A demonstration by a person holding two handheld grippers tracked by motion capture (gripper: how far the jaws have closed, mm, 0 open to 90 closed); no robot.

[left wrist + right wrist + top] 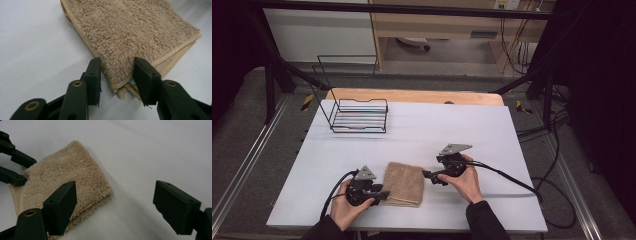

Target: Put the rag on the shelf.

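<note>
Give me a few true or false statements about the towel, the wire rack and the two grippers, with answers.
1. The towel lies folded on the table. True.
2. The rack holds the towel. False: it is empty, at the far left.
3. The left gripper has a towel corner between its jaws. True.
4. The right gripper is clamped on the towel. False: its jaws stand wide open beside it.

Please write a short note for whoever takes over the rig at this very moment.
Left gripper: jaws straddle a corner of the folded beige towel; I cannot tell whether the pads press it.
Right gripper: open, empty, beside the towel's right edge.
Towel: folded flat near the front of the white table.
Wire rack: empty, far left.
Left: probably grip the towel and move it, perhaps to the rack.
</note>
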